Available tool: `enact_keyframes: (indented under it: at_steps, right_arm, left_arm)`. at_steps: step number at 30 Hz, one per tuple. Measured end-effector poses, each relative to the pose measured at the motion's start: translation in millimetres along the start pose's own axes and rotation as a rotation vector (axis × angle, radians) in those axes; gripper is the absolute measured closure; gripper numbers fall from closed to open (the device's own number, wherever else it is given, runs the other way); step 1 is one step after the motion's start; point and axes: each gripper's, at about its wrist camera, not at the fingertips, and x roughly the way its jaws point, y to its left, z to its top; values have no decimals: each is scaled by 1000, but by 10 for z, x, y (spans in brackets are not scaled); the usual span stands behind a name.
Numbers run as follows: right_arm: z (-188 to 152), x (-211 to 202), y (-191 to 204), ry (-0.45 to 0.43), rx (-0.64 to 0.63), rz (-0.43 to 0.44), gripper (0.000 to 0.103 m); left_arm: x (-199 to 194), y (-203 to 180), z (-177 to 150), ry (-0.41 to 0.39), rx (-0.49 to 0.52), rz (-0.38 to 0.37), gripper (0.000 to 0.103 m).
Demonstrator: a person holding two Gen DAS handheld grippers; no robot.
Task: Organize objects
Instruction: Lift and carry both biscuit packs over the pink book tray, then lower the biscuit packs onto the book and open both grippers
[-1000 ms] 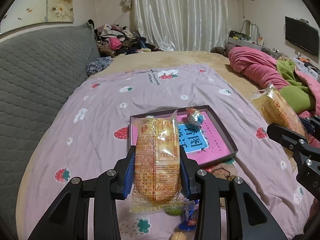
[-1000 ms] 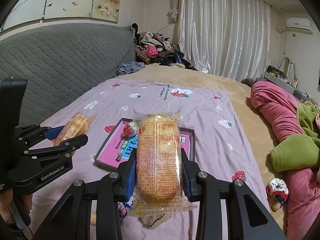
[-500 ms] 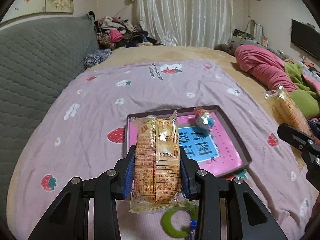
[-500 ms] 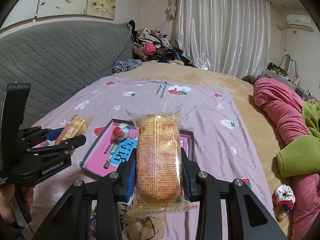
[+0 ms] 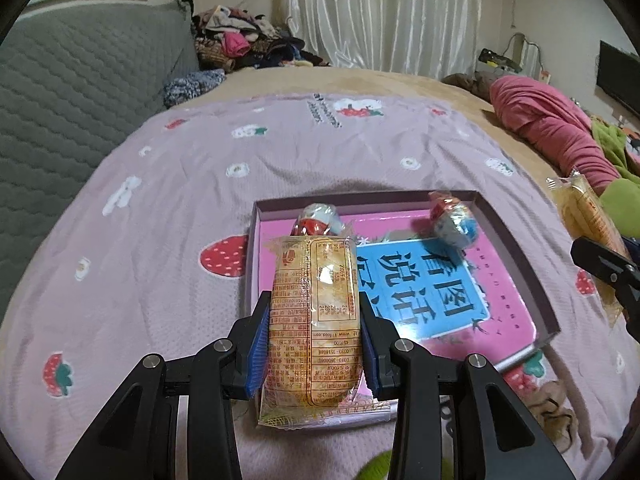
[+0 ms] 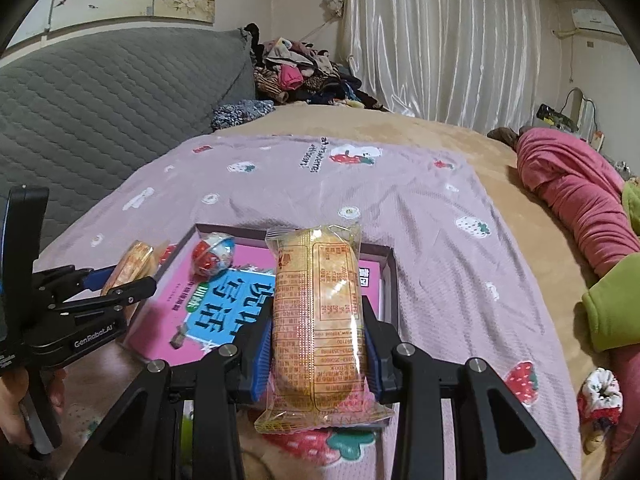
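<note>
My left gripper [image 5: 314, 308] is shut on an orange snack packet [image 5: 314, 320] and holds it over the near left part of a shallow pink box [image 5: 516, 240]. Two foil-wrapped sweets lie in the box, one at the back left [image 5: 318, 220], one at the back right [image 5: 454, 220]. My right gripper [image 6: 318, 312] is shut on a second orange snack packet [image 6: 318, 312] over the box's near right part [image 6: 390, 276]. A foil sweet [image 6: 214, 252] shows in that view too. Each gripper shows at the edge of the other's view, the left [image 6: 120, 280] and the right [image 5: 592, 240].
The box rests on a lilac strawberry-print blanket [image 5: 160, 240] on a bed. A grey quilted headboard [image 5: 60, 120] is at the left. Pink and green bedding [image 6: 580, 208] lies at the right. A scrunchie [image 6: 600, 396] and a brown hair tie [image 5: 552, 400] lie near the box.
Both grippers have moved forward and down towards the box, each still holding its packet. A second foil sweet behind the left packet has come into view.
</note>
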Motion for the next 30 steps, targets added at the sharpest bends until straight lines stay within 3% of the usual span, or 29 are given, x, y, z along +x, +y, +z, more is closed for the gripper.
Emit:
enact_keyframes:
  at_steps: [5,12,18,30]
  right_arm:
    - [-85,290,-113,28,40,4,65]
    - [-268,655,-221,66,64,-6,65]
    - [-376,953,-262,154,46,-24,65]
    - [-426,1106,-242,189,39,-42,65]
  left_arm:
    - [248,13,-62,18,-9,-14,63]
    - [356,-12,-174,-17,-7,-22,63]
    - [459,-67,-196,8,16,-26,63]
    - [653,6,-216,47,0,-9,63]
